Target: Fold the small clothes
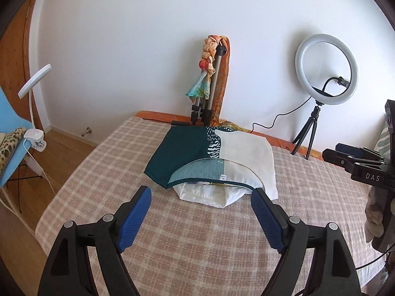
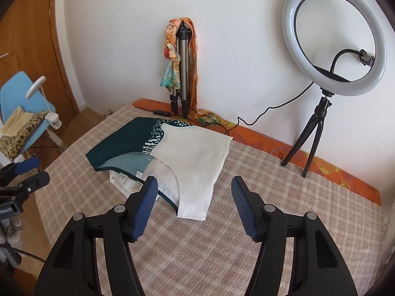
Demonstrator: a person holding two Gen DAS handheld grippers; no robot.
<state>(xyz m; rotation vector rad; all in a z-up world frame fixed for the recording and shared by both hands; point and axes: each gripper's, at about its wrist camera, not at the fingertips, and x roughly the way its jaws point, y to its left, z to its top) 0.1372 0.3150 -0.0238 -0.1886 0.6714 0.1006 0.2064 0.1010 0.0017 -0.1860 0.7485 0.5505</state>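
A small teal and cream garment (image 1: 212,153) lies flat on the checked bed cover (image 1: 197,234), with a folded white piece (image 1: 209,194) poking out under its near edge. It also shows in the right wrist view (image 2: 182,153). My left gripper (image 1: 201,194) is open and empty, its blue pads either side of the garment's near edge, just short of it. My right gripper (image 2: 195,185) is open and empty, above the garment's near right corner. The right gripper shows at the right edge of the left wrist view (image 1: 350,157).
A ring light on a small tripod (image 2: 333,49) stands at the back right with its cable trailing on the bed. A folded tripod with a colourful scarf (image 2: 181,66) leans on the wall. A blue chair (image 2: 22,113) with clothes and a clip lamp stands left.
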